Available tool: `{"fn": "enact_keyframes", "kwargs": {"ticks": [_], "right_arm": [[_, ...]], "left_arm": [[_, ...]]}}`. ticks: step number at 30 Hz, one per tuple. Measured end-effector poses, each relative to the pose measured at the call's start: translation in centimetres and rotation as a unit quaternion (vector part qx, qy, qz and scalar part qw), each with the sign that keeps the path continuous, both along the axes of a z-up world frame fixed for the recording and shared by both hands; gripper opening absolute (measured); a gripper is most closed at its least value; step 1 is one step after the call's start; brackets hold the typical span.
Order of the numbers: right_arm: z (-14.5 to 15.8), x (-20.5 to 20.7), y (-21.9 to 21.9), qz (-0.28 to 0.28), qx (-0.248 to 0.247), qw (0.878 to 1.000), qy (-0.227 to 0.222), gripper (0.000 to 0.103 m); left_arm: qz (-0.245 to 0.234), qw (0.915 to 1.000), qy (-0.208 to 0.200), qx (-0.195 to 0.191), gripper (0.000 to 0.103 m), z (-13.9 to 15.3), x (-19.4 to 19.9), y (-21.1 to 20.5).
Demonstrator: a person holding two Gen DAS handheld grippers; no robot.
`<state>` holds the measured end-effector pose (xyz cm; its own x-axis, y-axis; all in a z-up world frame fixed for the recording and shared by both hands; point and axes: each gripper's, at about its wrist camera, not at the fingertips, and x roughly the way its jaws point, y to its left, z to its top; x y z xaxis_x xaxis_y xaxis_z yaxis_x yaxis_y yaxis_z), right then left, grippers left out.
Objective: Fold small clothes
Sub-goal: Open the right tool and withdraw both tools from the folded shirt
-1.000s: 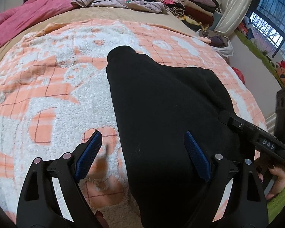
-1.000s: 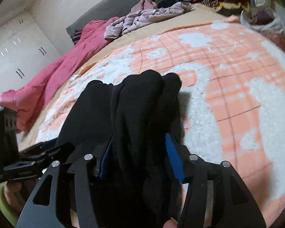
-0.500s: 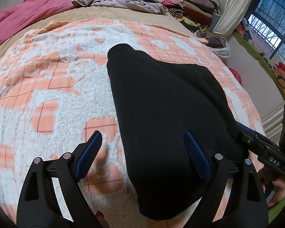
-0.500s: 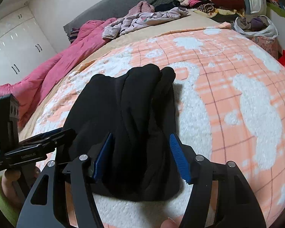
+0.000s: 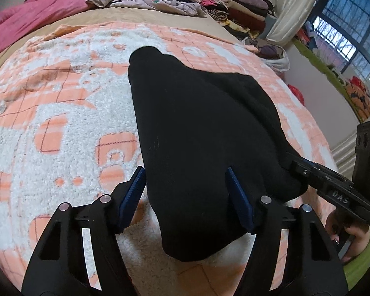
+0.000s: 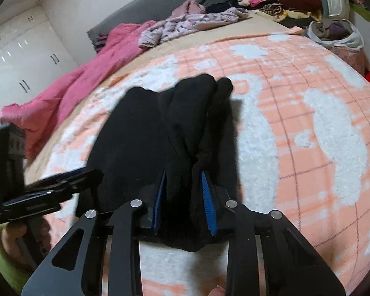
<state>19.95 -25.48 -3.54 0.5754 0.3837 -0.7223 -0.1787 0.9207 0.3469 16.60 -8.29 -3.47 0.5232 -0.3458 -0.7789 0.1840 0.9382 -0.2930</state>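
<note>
A black garment (image 5: pixel 199 128) lies folded lengthwise on the orange-and-white fleece blanket (image 5: pixel 61 113). My left gripper (image 5: pixel 187 192) straddles the garment's near left end. Its jaws are closing with the cloth between them, and the blue pads (image 5: pixel 133 192) stand at the cloth's sides without squeezing it. In the right wrist view the same garment (image 6: pixel 145 128) shows bunched folds. My right gripper (image 6: pixel 183 199) is closing on the near right end, its blue pads (image 6: pixel 207 197) pinching a thick fold. Each gripper shows at the edge of the other's view.
A pink duvet (image 5: pixel 37 12) and a lilac heap of clothes (image 5: pixel 145 0) lie at the bed's far side. Stacked folded clothes (image 5: pixel 229 7) sit far right, above a white bag (image 6: pixel 338 32) beside the bed. White cupboards (image 6: pixel 17 69) stand left. A hand with a green sleeve (image 5: pixel 357 251) holds the right gripper.
Both grippers pulled back toward the garment's near edge. The left jaws narrowed around the near left end. The right jaws opened slightly, then closed tightly on a fold.
</note>
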Motion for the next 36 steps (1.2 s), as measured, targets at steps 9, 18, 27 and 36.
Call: {"fn": "enact_keyframes", "kwargs": {"ticks": [9, 18, 27, 36], "right_arm": [[-0.6, -0.7, -0.2, -0.040, -0.004, 0.999, -0.003, 0.056], [1.3, -3.0, -0.5, -0.070, -0.054, 0.995, -0.037, 0.093], [4.0, -5.9, -0.8, -0.095, -0.080, 0.988, -0.092, 0.098], [6.2, -8.9, -0.3, -0.097, -0.096, 0.980, -0.144, 0.098]], "left_arm": [[0.008, 0.9999, 0.006, 0.000, 0.067, -0.3, 0.1, 0.3], [0.016, 0.9998, 0.007, -0.006, 0.067, 0.0, -0.4, 0.5], [0.012, 0.9998, -0.012, -0.006, 0.073, 1.8, -1.9, 0.7], [0.020, 0.9985, -0.052, 0.007, 0.093, 4.6, -4.7, 1.5]]}}
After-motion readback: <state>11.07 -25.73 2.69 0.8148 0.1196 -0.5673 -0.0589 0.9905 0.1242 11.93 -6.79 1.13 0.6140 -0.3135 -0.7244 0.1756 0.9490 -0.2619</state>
